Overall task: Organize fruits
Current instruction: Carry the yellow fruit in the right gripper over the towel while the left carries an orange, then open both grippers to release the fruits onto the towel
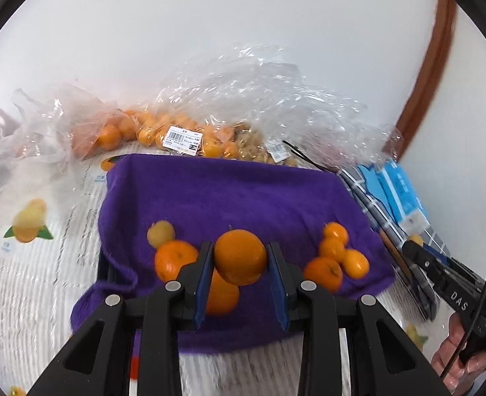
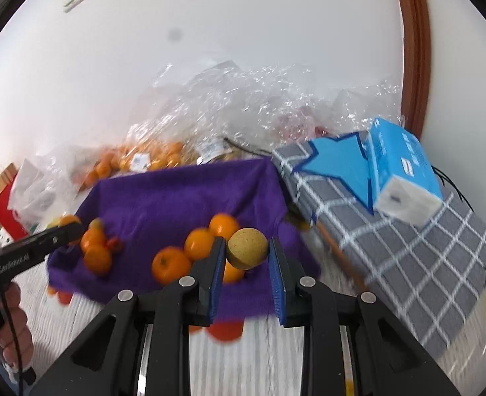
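Your left gripper [image 1: 240, 265] clamps a round orange tangerine [image 1: 240, 256] above the purple fleece cloth [image 1: 229, 194]; your right gripper [image 2: 247, 257], marked "DAS", pinches a speckled yellow-brown round fruit [image 2: 247, 248] near the cloth's right edge, beside the grey checked box [image 2: 408, 241].

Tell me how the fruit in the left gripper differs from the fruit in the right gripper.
The orange in the left gripper is bright orange, while the round fruit in the right gripper is dull yellow-tan and speckled. The orange looks larger and fills the gap between its fingers; the round fruit touches the left finger, with a sliver of gap on the right. Both are round and held above the purple cloth.
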The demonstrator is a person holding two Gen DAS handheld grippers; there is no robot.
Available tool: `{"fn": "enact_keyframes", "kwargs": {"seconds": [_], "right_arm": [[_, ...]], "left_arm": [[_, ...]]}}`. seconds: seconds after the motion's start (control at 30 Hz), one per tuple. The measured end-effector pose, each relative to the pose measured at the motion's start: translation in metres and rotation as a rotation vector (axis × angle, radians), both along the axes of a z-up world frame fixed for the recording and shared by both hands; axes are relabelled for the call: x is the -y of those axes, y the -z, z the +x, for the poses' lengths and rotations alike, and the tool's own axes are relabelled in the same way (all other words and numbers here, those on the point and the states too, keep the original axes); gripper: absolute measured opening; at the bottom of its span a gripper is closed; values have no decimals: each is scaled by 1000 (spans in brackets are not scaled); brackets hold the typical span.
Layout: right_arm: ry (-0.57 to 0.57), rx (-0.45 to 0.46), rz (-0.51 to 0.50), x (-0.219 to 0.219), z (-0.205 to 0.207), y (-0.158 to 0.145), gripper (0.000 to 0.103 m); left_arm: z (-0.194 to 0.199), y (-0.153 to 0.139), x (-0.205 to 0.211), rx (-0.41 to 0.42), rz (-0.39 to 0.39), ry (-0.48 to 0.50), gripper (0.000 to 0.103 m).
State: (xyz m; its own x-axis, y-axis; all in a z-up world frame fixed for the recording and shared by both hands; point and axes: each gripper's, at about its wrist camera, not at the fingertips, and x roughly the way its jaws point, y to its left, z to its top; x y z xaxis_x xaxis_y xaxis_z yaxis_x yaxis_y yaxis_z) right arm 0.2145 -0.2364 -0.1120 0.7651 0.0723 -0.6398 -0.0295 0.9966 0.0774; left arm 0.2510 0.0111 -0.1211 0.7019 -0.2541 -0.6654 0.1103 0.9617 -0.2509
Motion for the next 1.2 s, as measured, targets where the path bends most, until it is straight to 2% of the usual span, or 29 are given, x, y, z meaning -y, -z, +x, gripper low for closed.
{"fn": "enact_keyframes", "kwargs": {"seconds": [0.13, 0.27, 0.33, 0.5, 0.73, 0.9, 1.0, 1.03, 1.13, 1.2], "right_arm": [[14, -19, 5, 2, 28, 8, 26], [-1, -42, 22, 5, 39, 28, 26], [-7, -67, 30, 7, 44, 37, 26], [-10, -93, 61, 9, 50, 47, 26], [-7, -93, 55, 8, 49, 49, 26], [-13, -80, 42, 7, 43, 48, 40], [-1, -68, 30, 4, 35, 40, 43], [11, -64, 16, 3, 31, 35, 43], [25, -46, 16, -4, 7, 13, 48], [20, -26, 12, -11, -16, -5, 58]], "left_arm": [[15, 16, 9, 8, 35, 0, 31], [14, 31, 18, 19, 23, 52, 31], [14, 34, 22, 18, 44, 66, 31], [14, 38, 26, 9, 34, 96, 31], [13, 40, 27, 13, 39, 104, 31], [10, 36, 26, 15, 39, 105, 42], [3, 23, 24, 32, 57, 91, 47], [0, 17, 22, 31, 54, 84, 50], [-22, 3, 14, 12, 62, 58, 52], [-40, -4, 8, 14, 74, 44, 54]]}}
